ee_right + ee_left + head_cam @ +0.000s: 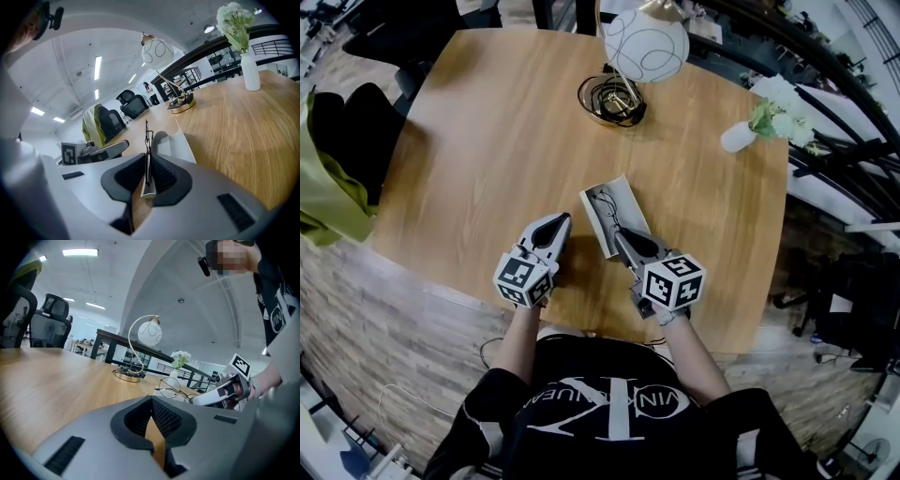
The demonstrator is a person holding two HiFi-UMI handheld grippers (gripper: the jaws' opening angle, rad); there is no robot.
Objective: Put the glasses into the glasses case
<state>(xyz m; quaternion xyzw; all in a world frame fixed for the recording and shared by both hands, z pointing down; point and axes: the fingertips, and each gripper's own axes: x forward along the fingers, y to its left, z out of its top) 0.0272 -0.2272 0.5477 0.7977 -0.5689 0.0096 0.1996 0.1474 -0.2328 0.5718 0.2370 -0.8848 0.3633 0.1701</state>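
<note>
One wide wooden desk [487, 141], with open white glasses case [628, 193] at frame centre. Left tongs [565, 220] just lower left of it, clenched on nothing. Right tongs [619, 234] clamped on thin glasses [607, 208], held on edge in the case mouth. Probably remaining: laying flat, letting go.

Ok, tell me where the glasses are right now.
In the head view the glasses are right of centre near the table's front edge, pinched upright in the right hand-held gripper at the open white case.
</note>
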